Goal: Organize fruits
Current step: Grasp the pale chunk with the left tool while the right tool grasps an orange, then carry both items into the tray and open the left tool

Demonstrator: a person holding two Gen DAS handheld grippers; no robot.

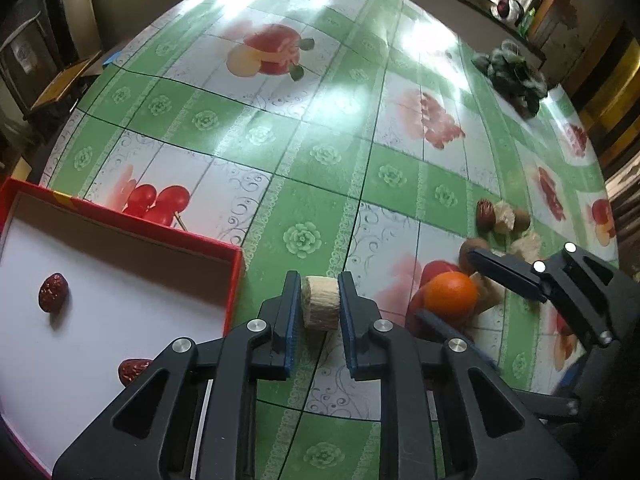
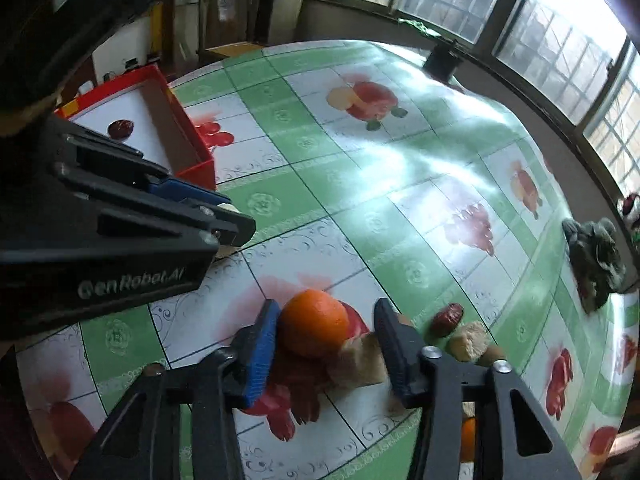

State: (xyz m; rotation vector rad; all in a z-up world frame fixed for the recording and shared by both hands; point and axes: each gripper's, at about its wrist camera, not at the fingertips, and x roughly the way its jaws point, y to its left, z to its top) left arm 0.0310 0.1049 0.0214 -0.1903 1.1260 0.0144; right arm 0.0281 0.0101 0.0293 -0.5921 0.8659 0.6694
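Green fruit-print oilcloth covers the table; on it the left gripper is clenched on a pale cut chunk, just right of the red box holding two dates. That chunk looks light, stiff and fibrous, best pinched across its flat sides. Nearby, the right gripper straddles an orange, one pad touching, not gripping; round and smooth, it may roll

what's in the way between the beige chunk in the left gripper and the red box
Nothing visible: only bare tablecloth lies between the beige chunk, clamped in the left gripper, and the red box, whose near wall it must clear.
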